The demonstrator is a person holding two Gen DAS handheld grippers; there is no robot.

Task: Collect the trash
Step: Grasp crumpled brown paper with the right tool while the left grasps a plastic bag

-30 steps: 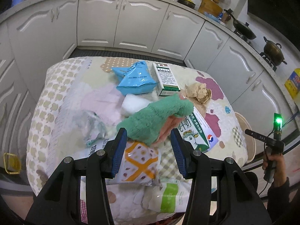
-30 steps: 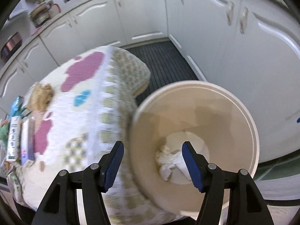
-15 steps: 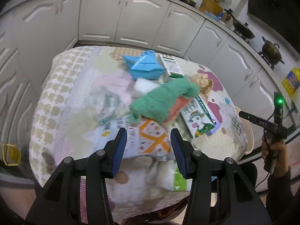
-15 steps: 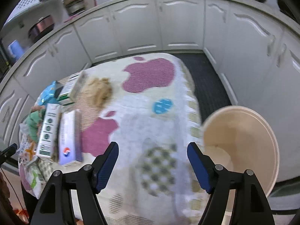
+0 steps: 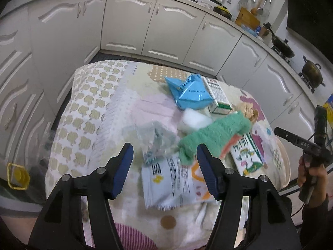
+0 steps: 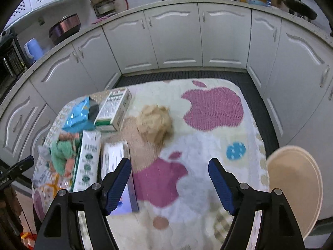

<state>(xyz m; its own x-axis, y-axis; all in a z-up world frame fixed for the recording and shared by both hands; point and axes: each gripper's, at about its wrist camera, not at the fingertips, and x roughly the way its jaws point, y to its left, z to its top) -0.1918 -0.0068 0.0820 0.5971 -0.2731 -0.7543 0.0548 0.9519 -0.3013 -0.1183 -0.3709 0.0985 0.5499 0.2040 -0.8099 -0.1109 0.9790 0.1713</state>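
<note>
Tabletop (image 5: pixel 100 108): snack wrapper (image 5: pixel 166 183) beneath opening left claw (image 5: pixel 164 164).

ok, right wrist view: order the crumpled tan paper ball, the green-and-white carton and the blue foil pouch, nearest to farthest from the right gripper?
From the right gripper, jaws open and empty:
1. Crumpled tan paper ball, just ahead, slightly left of centre.
2. Green-and-white carton, further back and to the left.
3. Blue foil pouch, farthest left, partly behind the carton at the table's edge.

The bin (image 6: pixel 295 189) is cut off beyond the surface's (image 6: pixel 208 145) right edge; the wrapper's (image 5: pixel 166 179) print is blurred.
</note>
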